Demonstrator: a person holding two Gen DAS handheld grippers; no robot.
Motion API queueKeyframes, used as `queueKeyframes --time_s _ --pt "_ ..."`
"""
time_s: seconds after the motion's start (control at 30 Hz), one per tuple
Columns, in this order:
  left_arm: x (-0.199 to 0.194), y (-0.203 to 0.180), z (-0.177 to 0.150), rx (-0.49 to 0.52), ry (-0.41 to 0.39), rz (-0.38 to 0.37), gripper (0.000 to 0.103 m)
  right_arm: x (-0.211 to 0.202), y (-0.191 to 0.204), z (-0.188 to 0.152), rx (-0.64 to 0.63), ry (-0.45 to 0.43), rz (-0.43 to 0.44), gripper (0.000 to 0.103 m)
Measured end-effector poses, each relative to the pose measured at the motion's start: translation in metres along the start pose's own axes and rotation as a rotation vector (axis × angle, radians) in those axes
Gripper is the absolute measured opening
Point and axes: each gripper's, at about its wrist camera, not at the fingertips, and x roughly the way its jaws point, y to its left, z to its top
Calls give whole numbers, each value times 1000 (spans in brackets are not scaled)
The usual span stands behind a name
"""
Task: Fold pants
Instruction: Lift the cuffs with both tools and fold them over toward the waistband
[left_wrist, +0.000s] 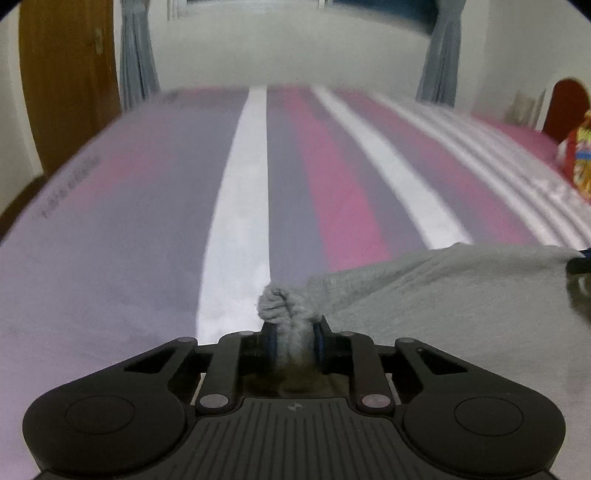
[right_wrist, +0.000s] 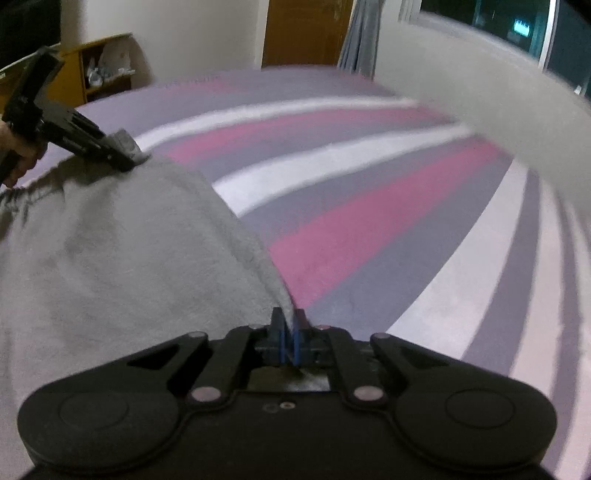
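The grey pants (left_wrist: 461, 295) hang stretched between my two grippers above the striped bed. My left gripper (left_wrist: 293, 341) is shut on a bunched corner of the pants, which bulges out past the pads. My right gripper (right_wrist: 289, 334) is shut on the thin edge of the pants (right_wrist: 122, 258), with the cloth spreading away to the left. In the right wrist view my left gripper (right_wrist: 127, 153) shows at the upper left, held by a hand and pinching the far corner. The right gripper shows as a dark tip at the right edge of the left wrist view (left_wrist: 580, 264).
The bed sheet (left_wrist: 240, 221) has purple, pink and white stripes. A wooden door (left_wrist: 66, 85) and grey curtains (left_wrist: 136, 59) stand beyond it. A red and yellow toy (left_wrist: 578, 158) lies at the right. A yellow shelf (right_wrist: 99, 66) stands at the back left.
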Motion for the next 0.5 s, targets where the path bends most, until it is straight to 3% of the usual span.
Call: queueKeyframes --time_s 0.23,0.37,0.5 --pt "-123 7 -37 -41 -232 -102 18 -132 79 -18 -143 -181 -103 4" --pt "-162 3 -92 -77 -237 -101 18 -194 133 -49 -215 -202 -115 4" --pt "-158 6 -144 -139 -155 -71 18 -198 182 -83 -206 -159 -104 4"
